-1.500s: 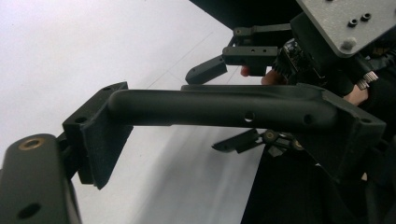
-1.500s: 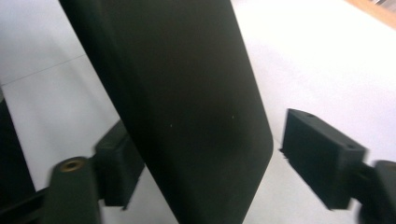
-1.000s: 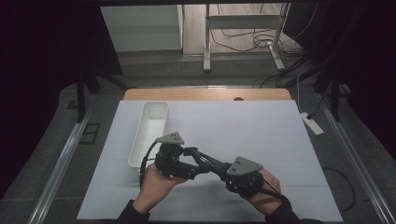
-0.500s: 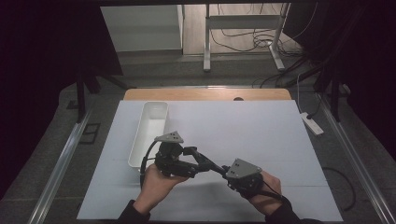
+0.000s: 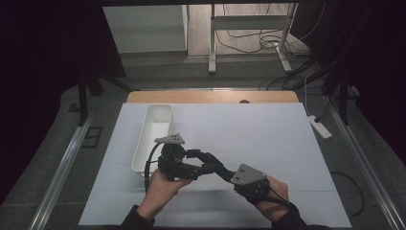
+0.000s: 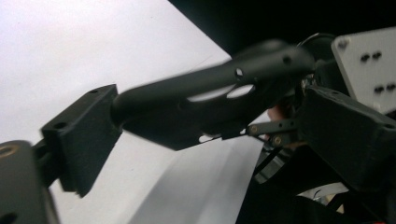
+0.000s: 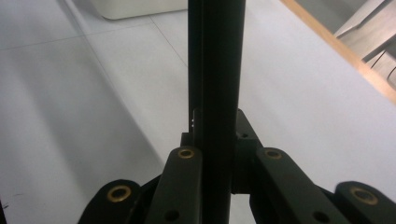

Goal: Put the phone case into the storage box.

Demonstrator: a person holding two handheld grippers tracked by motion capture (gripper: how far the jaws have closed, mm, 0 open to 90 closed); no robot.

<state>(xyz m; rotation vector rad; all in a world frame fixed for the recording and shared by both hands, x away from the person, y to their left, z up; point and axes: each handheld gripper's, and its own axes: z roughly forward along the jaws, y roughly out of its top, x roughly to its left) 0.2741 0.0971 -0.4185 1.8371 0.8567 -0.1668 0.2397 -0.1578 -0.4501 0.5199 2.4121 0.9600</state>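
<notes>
Both grippers are held low over the white table top (image 5: pixel 258 134), pointing at each other. My left gripper (image 5: pixel 209 162) points right and is open; its jaws have just been opening. In the left gripper view the left gripper (image 6: pixel 210 140) has its two jaws far apart, and the right gripper's black fingers (image 6: pixel 210 88) lie across the gap, their tip against the left jaw. My right gripper (image 5: pixel 219 169) points up-left and is shut, its jaws having just been closing with nothing between them. In its own view the right gripper (image 7: pixel 213 18) is a single upright black bar.
A long white tray (image 5: pixel 160 106) stands at the left of the table, just behind the left hand; its near end is the white tray (image 7: pixel 140 9) in the right gripper view. A wooden edge (image 5: pixel 210 97) runs along the far side. A power strip (image 5: pixel 320 127) lies on the floor at right.
The right gripper's jaws have drawn together into one bar. The left gripper's jaws stand a little wider. Both hands have stayed where they were.
</notes>
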